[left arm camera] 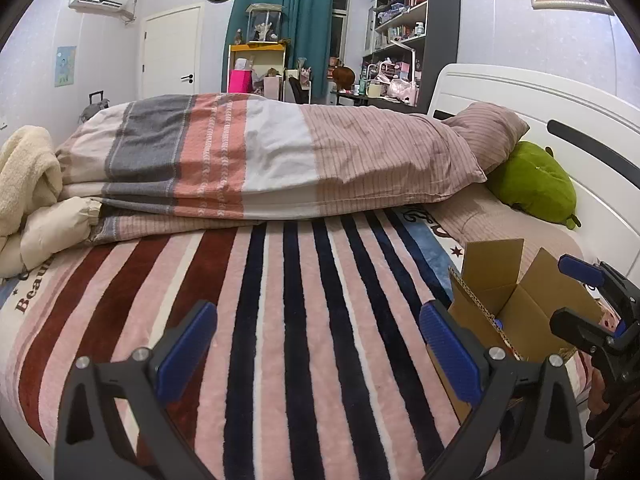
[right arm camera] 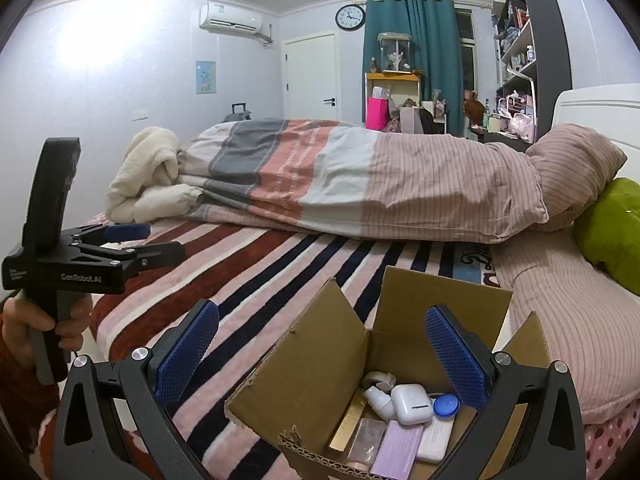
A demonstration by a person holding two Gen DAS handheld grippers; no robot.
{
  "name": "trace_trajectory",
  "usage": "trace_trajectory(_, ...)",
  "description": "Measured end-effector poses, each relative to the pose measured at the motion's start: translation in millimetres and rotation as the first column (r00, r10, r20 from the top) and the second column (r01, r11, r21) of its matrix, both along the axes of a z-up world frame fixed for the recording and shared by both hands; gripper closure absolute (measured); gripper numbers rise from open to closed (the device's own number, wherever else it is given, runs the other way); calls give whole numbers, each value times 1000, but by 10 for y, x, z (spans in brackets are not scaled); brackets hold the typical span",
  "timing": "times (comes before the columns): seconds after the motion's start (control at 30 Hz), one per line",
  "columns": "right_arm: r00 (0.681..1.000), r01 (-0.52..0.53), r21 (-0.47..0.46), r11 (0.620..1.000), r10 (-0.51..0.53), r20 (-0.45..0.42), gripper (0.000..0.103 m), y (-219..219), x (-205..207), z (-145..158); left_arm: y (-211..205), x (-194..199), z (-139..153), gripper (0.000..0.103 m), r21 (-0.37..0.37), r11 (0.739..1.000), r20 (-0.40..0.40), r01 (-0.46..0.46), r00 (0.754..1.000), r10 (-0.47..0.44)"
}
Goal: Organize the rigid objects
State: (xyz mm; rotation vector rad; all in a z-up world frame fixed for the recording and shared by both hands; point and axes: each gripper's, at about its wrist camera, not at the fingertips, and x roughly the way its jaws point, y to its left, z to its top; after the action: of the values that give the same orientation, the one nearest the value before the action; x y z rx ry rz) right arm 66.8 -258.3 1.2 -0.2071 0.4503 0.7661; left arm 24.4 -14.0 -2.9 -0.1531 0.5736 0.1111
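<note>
Hovering over striped blanket (left arm camera: pixel 304 320), left gripper (left arm camera: pixel 318 354) jaws spread empty, right gripper (right arm camera: pixel 322 358) jaws spread empty above filled cardboard box (right arm camera: pixel 320 364).

Even, cool indoor light, a glare patch on the wall (right arm camera: pixel 96 44), sharp focus, strong fisheye bending and dark corners.

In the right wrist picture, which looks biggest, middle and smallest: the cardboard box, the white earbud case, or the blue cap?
1. cardboard box, by far the biggest
2. white earbud case
3. blue cap, smallest and partly hidden
</note>
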Motion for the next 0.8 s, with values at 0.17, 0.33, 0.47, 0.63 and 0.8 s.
trace_trajectory(0.17,1000,13,2,1000,-13,-5,0,24,-32,-32,10,-16,-5,2,1,1000,0,-4,1000,4)
trace_trajectory(0.33,1000,12,2,1000,-12,-4,0,21,-29,-25,10,-16,3,2,1,1000,2,-6,1000,6)
trace_trajectory(0.47,1000,22,5,1000,-22,-5,0,62,-64,-25,19,-30,3,2,0,1000,3,-10,1000,10)
trace_trajectory(0.63,1000,23,5,1000,-23,-7,0,62,-65,-22,19,-26,9,2,0,1000,1,-9,1000,9)
trace_trajectory(0.8,1000,24,5,1000,-24,-6,0,60,-62,-20,22,-33,19,2,-1,1000,2,-9,1000,9)
